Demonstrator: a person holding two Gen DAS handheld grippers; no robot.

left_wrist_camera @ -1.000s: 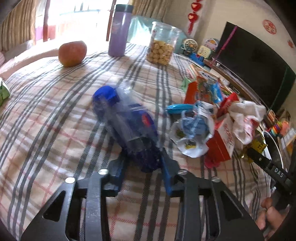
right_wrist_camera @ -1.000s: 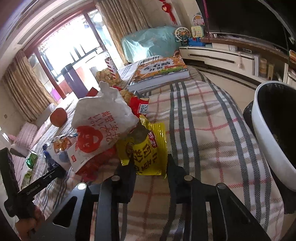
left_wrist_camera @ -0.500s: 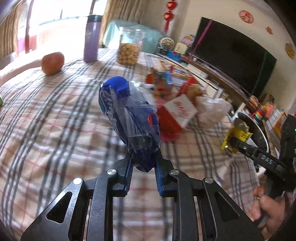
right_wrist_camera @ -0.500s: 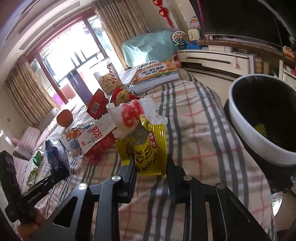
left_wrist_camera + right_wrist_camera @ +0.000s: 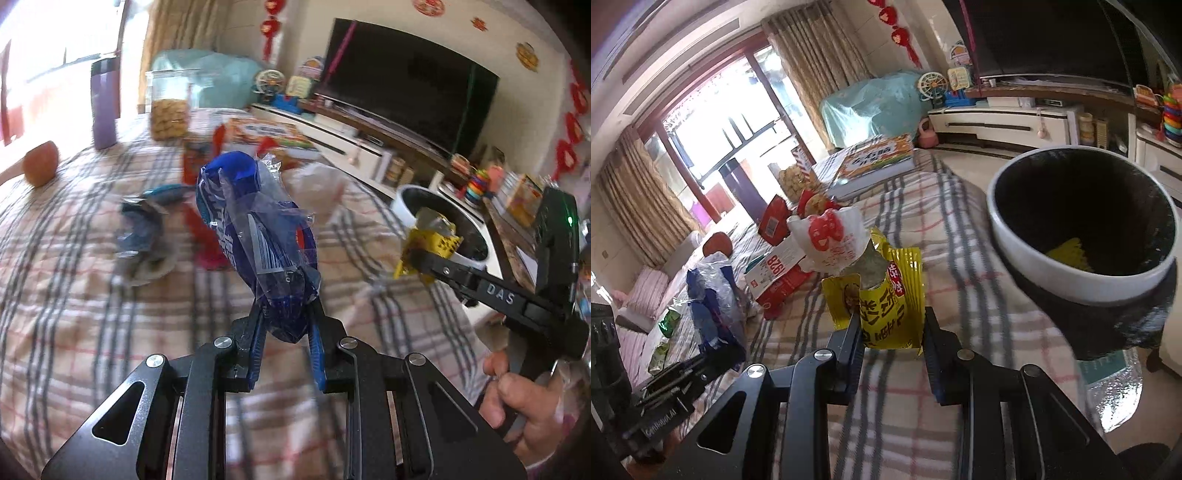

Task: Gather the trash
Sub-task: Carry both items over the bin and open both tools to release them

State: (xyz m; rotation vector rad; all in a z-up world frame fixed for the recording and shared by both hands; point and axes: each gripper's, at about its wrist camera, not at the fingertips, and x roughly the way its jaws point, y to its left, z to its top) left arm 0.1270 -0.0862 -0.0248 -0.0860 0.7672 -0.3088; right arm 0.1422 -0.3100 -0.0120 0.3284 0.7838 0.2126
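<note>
Two hand-held grippers are at work, each with one piece of trash. The left hand-held gripper [image 5: 286,330] is clamped on the lower end of a blue wrapper [image 5: 255,229], which stands lifted clear above the plaid-covered table [image 5: 74,295]; its jaws have just been closing on that wrapper. The right hand-held gripper [image 5: 892,332] pinches a yellow snack bag [image 5: 882,299] by its bottom edge, holding it off the table just beside the one trash bin [image 5: 1027,236], a white-rimmed bin with a black liner.

Counted on the table: one apple [image 5: 40,168], one purple bottle [image 5: 104,107], one clear jar of snacks [image 5: 169,107], one large book [image 5: 875,160], one white bag with red print [image 5: 831,240] and one red and white carton [image 5: 779,273]. Other crumpled wrappers lie there, too blurred to count.

Only the right wrist view looks into the bin, where one yellow scrap [image 5: 1069,254] lies on the black liner. That view also catches the other hand-held gripper at its lower left with the blue wrapper. Only the left wrist view shows the person's hand [image 5: 524,406] gripping the right tool's handle, with the yellow bag in front of the bin's rim. It also shows the dark television [image 5: 406,99] whole.
</note>
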